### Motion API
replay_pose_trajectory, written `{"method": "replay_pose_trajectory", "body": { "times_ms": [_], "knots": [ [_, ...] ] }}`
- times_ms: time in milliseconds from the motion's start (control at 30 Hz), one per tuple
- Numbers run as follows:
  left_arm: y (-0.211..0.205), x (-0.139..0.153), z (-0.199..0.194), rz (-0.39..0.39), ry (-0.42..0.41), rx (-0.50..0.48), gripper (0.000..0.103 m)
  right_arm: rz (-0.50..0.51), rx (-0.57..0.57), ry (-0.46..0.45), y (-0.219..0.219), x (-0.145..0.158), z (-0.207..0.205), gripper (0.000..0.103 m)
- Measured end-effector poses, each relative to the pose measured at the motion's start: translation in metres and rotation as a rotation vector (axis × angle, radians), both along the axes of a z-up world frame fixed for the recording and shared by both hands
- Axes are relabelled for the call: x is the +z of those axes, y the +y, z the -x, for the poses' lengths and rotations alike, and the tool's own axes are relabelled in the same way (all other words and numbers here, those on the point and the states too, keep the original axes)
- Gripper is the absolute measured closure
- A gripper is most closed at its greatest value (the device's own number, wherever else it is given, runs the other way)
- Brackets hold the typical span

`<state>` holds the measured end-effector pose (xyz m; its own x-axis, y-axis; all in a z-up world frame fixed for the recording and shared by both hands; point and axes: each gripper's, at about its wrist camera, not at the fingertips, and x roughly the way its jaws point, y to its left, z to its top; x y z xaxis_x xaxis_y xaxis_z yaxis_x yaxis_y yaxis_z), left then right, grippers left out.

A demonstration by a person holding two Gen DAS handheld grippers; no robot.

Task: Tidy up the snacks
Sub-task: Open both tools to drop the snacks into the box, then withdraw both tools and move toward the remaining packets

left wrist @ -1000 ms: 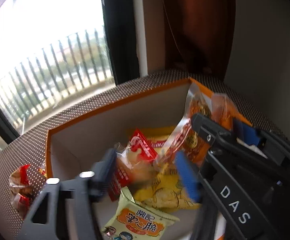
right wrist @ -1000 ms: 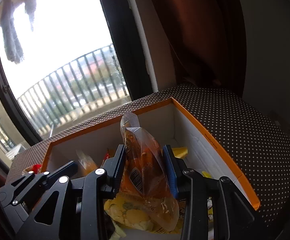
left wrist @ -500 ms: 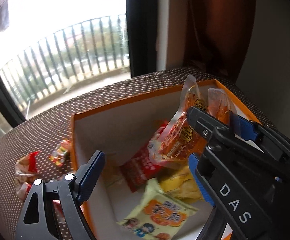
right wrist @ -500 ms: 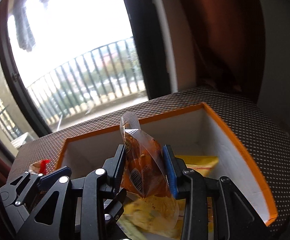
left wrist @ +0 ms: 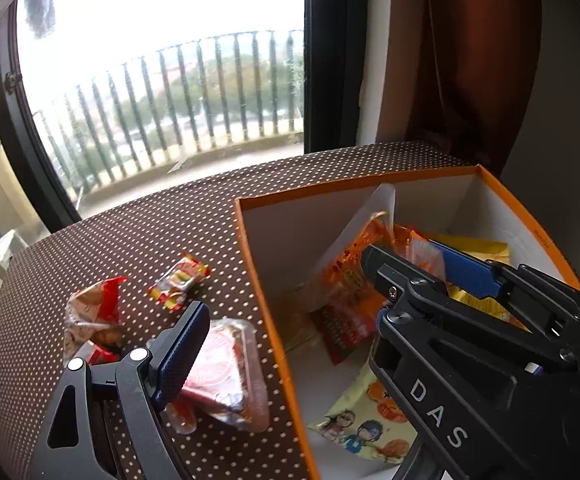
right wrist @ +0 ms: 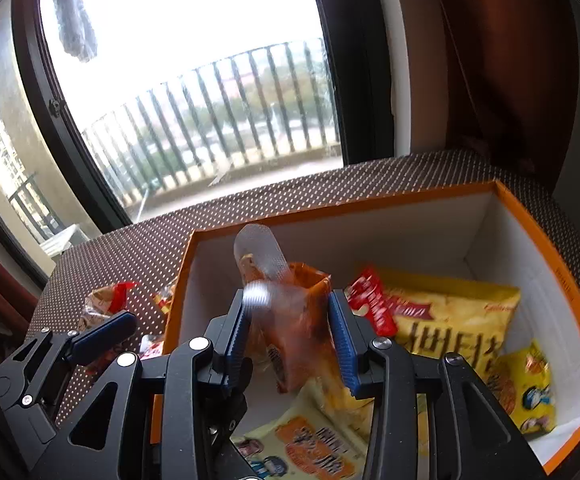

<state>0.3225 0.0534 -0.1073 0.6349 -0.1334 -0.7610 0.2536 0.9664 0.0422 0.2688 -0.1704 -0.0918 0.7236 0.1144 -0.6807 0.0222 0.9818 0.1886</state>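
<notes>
While our right gripper (right wrist: 290,334) pinches the orange packet (right wrist: 296,322) above the box (right wrist: 550,256) for dropping in, our left gripper (left wrist: 282,344) gapes empty over loose snacks (left wrist: 226,376) on the table (left wrist: 138,240).

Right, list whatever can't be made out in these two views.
- Left view: the left gripper shows one finger only; the right gripper's body covers the rest.
- Left view: the box floor on the right, covered by that body.
- Right view: the orange packet in the right gripper is blurred; its label can't be read.
- Right view: the snacks on the table are partly behind the left gripper's finger.
</notes>
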Motion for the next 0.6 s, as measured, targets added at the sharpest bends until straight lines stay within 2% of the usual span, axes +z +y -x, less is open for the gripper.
{"method": "replay_pose_trajectory", "body": {
  "times_ms": [267, 400, 500, 600],
  "knots": [
    [0.009, 0.002, 0.021, 0.031, 0.009, 0.014, 0.016, 0.026, -0.003, 0.026, 0.008, -0.002, 0.014, 0.055],
    [0.007, 0.007, 0.034, 0.052, 0.015, 0.009, 0.016, 0.022, -0.009, 0.021, 0.006, 0.001, 0.025, 0.041],
    [0.005, 0.009, 0.043, 0.054, 0.008, 0.006, 0.016, 0.019, -0.015, 0.017, 0.006, 0.003, 0.036, 0.038],
    [0.005, 0.014, 0.054, 0.062, -0.009, 0.006, 0.016, 0.016, -0.023, 0.001, 0.005, 0.007, 0.050, 0.027]
  ]
}}
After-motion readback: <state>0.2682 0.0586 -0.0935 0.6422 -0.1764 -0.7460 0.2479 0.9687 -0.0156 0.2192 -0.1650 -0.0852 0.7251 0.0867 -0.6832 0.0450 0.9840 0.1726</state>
